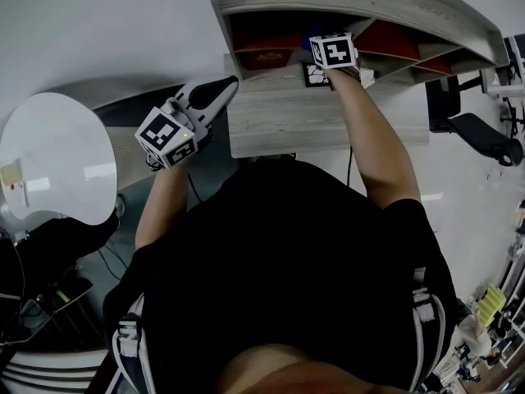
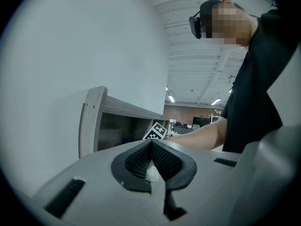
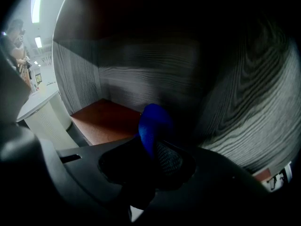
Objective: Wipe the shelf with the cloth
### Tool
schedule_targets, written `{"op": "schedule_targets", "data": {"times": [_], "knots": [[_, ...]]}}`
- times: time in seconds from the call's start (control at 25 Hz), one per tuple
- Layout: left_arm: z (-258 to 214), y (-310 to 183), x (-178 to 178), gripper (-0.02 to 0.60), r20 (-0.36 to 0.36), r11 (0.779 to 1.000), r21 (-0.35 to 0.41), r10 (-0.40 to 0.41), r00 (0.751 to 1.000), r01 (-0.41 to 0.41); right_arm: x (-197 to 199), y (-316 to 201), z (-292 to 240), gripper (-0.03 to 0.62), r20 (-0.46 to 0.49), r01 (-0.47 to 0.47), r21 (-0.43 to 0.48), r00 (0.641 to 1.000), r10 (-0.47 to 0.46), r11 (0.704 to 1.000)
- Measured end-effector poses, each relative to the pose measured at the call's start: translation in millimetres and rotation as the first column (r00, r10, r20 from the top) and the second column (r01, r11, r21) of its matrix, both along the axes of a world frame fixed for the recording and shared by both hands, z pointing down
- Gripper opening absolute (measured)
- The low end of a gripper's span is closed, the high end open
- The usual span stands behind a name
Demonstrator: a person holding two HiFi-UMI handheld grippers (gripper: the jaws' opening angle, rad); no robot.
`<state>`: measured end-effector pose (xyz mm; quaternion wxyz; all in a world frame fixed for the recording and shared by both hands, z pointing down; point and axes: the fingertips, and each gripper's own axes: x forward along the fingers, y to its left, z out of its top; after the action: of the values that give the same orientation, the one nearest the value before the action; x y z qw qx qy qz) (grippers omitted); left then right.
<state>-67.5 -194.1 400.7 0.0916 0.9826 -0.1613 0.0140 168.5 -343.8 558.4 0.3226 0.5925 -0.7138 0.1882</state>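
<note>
Your right gripper (image 3: pixel 153 149) clamps the blue cloth (image 3: pixel 154 120) inside the shelf (image 3: pixel 244 117); left gripper (image 2: pixel 151 149), jaws together, at its 9 o'clock.

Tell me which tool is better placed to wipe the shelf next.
Right. The right tool grips the blue cloth inside a shelf compartment; the left tool is shut, empty, outside it.

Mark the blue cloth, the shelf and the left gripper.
blue cloth (image 3: pixel 153 124): right gripper view, on the bunched fold sticking up from the jaws.
shelf (image 1: pixel 287 121): head view, on its bare wood-grain lower board.
left gripper (image 1: pixel 228 84): head view, at the tips of its closed jaws.
</note>
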Motion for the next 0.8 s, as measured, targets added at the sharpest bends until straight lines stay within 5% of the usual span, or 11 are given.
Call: {"op": "schedule_targets", "data": {"times": [0.48, 0.8], "knots": [[0.3, -0.9, -14.8, 0.017, 0.003, 0.999, -0.009, -0.038, 0.999, 0.038, -10.1, -11.3, 4.9, 0.089, -0.022, 0.017, -0.016, 1.0, -0.017, 1.0], [8.7, 1.4, -35.1, 0.017, 0.03, 0.996, -0.007, -0.084, 0.996, 0.084, -61.0, -26.0, 4.3, 0.089, -0.056, 0.123, -0.006, 0.991, -0.124, 0.992]]}}
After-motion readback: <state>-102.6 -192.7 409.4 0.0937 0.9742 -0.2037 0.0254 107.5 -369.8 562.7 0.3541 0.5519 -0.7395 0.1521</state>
